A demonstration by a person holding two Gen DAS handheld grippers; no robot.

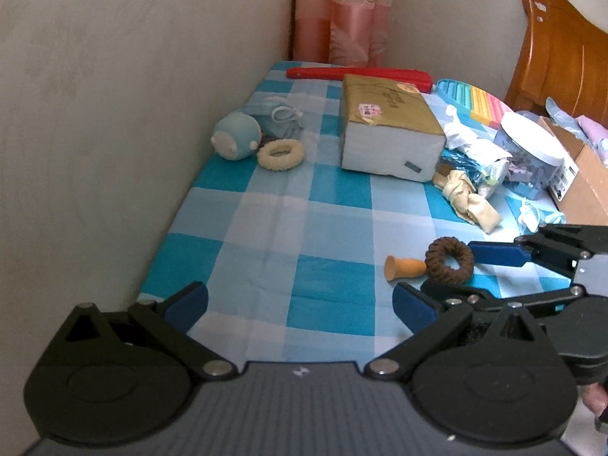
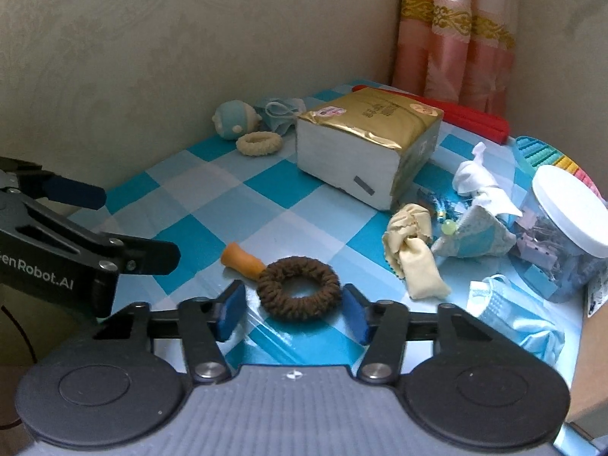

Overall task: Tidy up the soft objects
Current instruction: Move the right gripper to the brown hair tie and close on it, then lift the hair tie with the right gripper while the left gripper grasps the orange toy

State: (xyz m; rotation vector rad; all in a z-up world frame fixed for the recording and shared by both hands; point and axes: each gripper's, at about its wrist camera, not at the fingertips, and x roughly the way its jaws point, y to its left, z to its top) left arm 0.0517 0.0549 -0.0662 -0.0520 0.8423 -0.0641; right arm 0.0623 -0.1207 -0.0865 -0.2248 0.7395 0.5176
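The brown knitted ring (image 2: pixel 298 290) lies flat on the blue-checked counter (image 2: pixel 212 197), touching an orange peg (image 2: pixel 243 260); the right tool (image 2: pixel 290 313) brackets it, blue pads just beside its sides, seemingly not pressing, though the near edge is hard to read; the left tool (image 1: pixel 300 304) hangs spread over bare cloth; a cream ring (image 1: pixel 281 154) sits well apart near the wall.

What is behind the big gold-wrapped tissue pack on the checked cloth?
Behind the big gold-wrapped tissue pack lies a long red plastic object, partly hidden by the pack. Further back hangs a pink curtain. What else lies behind the pack cannot be seen.
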